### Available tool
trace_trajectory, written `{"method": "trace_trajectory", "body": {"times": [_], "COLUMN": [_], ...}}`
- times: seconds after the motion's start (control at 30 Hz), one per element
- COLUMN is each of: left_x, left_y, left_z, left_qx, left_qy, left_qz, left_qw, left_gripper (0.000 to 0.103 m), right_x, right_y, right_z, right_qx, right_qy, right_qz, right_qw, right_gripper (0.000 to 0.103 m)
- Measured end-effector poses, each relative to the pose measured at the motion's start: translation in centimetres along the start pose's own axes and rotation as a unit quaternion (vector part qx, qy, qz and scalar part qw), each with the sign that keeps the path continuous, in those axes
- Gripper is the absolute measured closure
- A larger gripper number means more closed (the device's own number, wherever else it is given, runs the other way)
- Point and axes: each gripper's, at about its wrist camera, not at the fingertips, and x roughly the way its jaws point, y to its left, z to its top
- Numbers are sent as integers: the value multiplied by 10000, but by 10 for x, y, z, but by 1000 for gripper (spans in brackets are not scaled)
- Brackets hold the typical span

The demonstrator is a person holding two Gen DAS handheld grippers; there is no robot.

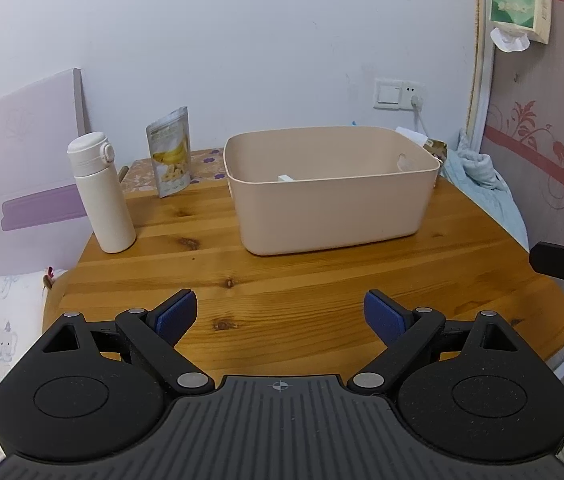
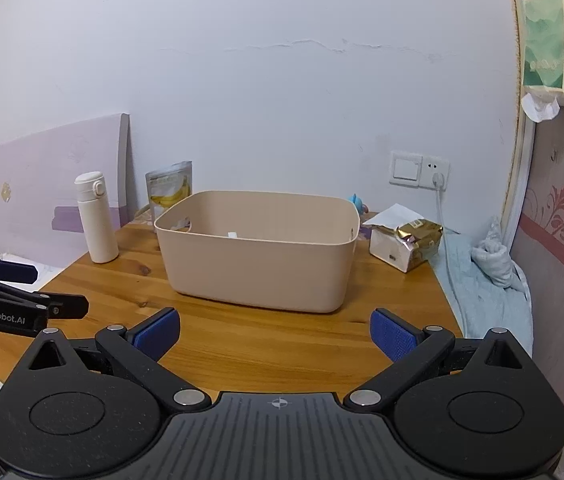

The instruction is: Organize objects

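A beige plastic bin [image 1: 333,200] stands on the wooden table [image 1: 282,280]; it also shows in the right wrist view [image 2: 258,264]. A white bottle [image 1: 100,192] [image 2: 96,218] stands upright at the table's left. A banana chip pouch [image 1: 170,152] [image 2: 170,190] stands behind the bin's left corner. A gold and white packet [image 2: 405,242] lies right of the bin. My left gripper [image 1: 280,316] is open and empty above the table's near part. My right gripper [image 2: 274,334] is open and empty, near the front of the bin.
A small white item [image 2: 232,235] lies inside the bin. A wall socket with a cable [image 2: 437,176] is behind the packet. Blue cloth [image 2: 489,280] lies off the table's right edge. A tissue pack [image 2: 553,40] hangs at top right. A bed lies to the left.
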Motion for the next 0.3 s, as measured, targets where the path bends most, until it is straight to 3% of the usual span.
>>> {"method": "trace_trajectory", "body": {"times": [0.3], "left_x": [10], "left_y": [3], "left_z": [-2], "left_qx": [-74], "left_qy": [56], "left_qz": [-44], "left_qw": [9999], "left_gripper": [11], "right_x": [5], "right_y": [3], "right_z": [0], "right_qx": [-49], "right_qy": [33], "right_qz": [-45], "right_qw": [10000], "right_gripper": [0]}}
